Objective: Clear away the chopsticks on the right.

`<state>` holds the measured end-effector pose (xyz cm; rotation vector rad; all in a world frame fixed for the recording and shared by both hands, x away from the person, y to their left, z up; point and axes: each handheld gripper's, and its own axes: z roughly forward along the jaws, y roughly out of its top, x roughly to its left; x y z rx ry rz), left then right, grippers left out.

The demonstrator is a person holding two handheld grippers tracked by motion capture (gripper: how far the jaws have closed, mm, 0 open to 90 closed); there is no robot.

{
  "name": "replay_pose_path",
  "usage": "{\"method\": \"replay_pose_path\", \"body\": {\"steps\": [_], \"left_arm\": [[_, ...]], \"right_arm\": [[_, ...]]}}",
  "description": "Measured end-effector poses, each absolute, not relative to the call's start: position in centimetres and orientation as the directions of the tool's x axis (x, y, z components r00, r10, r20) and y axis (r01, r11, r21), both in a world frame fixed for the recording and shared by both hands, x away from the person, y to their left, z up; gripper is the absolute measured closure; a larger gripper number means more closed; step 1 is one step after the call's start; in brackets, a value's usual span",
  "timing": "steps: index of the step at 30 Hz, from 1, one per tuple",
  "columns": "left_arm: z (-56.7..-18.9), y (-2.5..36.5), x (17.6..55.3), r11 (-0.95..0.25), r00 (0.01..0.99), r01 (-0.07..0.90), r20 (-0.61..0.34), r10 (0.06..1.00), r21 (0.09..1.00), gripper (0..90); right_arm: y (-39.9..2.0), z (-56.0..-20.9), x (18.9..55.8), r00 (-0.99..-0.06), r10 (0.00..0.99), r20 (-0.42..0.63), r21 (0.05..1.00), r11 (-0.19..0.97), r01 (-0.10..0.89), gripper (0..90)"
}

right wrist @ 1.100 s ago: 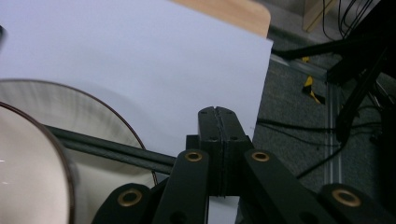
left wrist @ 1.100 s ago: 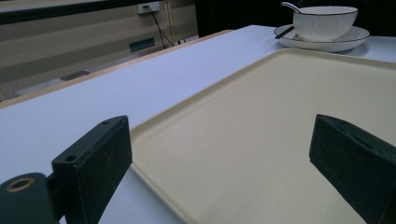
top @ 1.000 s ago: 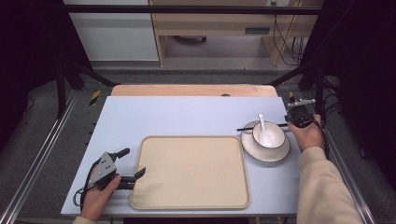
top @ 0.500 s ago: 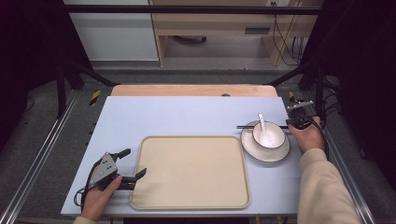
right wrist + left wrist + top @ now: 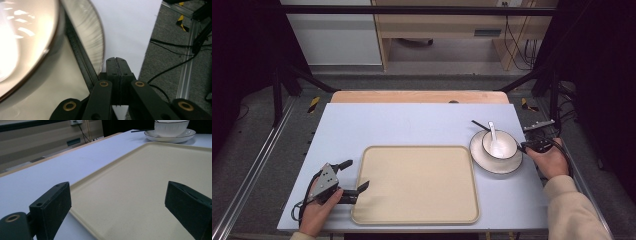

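A beige tray (image 5: 417, 200) lies on the pale blue table. My left gripper (image 5: 357, 174) rests at the tray's left edge, its jaws wide apart with nothing between them; in the left gripper view (image 5: 120, 202) they straddle the tray's (image 5: 150, 170) near corner. A white bowl (image 5: 499, 144) holding a spoon (image 5: 493, 131) sits on a white plate (image 5: 492, 164) right of the tray. My right gripper (image 5: 524, 146) is shut and empty, its tips just off the plate's right side. In the right gripper view the closed jaws (image 5: 117, 60) sit beside the plate rim (image 5: 92, 32).
Black chopsticks (image 5: 477, 124) lie behind the bowl. The table's right edge runs close behind my right hand, with a metal rail (image 5: 186, 62) and cables on the floor beyond. Bare tabletop (image 5: 412, 122) stretches behind the tray.
My right gripper has moved from behind and to the right of the bowl toward the near side, down beside the plate's right rim. The left gripper has stayed put.
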<state>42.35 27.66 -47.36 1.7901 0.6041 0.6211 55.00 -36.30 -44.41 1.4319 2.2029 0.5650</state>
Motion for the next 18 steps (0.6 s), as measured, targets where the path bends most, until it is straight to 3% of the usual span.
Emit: {"method": "replay_pose_path", "body": {"steps": [9,12,18], "left_arm": [[-47.4,27.7,42.3,-0.278,0.733,0.1,0.118,0.67,0.955,6.5],[-47.4,27.6,42.4,-0.281,0.734,0.101,0.119,0.669,0.954,6.5],[-47.4,27.6,42.4,-0.282,0.734,0.101,0.119,0.668,0.954,6.5]], "right_arm": [[-36.3,-43.2,52.9,-0.358,0.923,-0.144,0.627,0.365,0.688,86.6],[-36.6,-42.9,52.4,-0.375,0.923,-0.089,0.67,0.334,0.664,83.2],[-36.4,-43.1,52.0,-0.41,0.909,-0.073,0.665,0.351,0.66,81.8]]}}
